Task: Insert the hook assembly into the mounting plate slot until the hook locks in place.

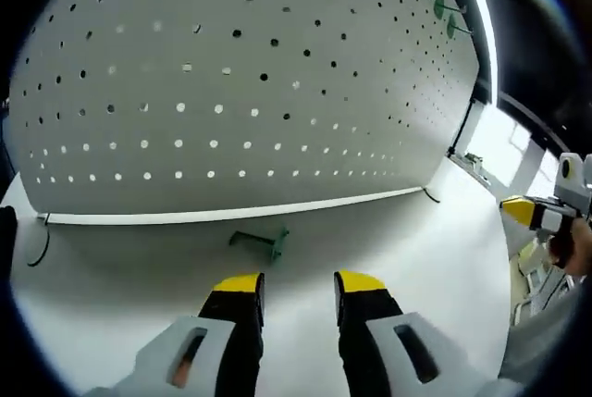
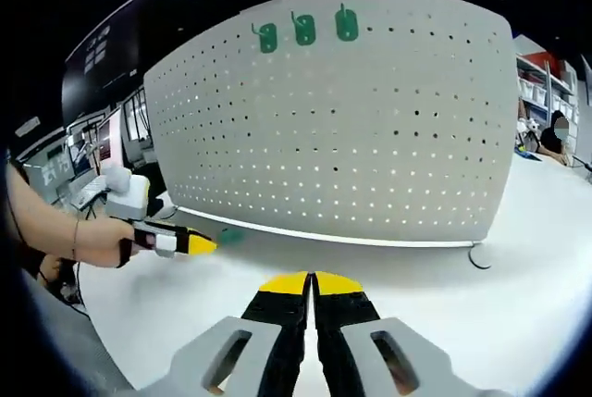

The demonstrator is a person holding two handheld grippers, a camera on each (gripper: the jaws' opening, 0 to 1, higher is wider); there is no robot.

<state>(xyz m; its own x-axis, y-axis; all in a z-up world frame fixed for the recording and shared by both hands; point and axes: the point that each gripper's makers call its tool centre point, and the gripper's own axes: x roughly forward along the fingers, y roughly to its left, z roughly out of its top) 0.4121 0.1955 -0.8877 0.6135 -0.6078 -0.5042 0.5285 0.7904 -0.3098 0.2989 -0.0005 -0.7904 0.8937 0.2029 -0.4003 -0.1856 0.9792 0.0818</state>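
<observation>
The green hook [image 1: 262, 241] is seen lying on the table [image 1: 398, 249] just before the pegboard [image 1: 231, 92], straight ahead of the spread, empty left gripper [image 1: 298, 286]; the right gripper [image 2: 313, 284] is pressed together.

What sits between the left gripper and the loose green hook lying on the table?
Nothing visible. The left gripper, jaws open, faces the small green plastic hook across bare white table. The hook lies near the foot of the white perforated pegboard.
</observation>
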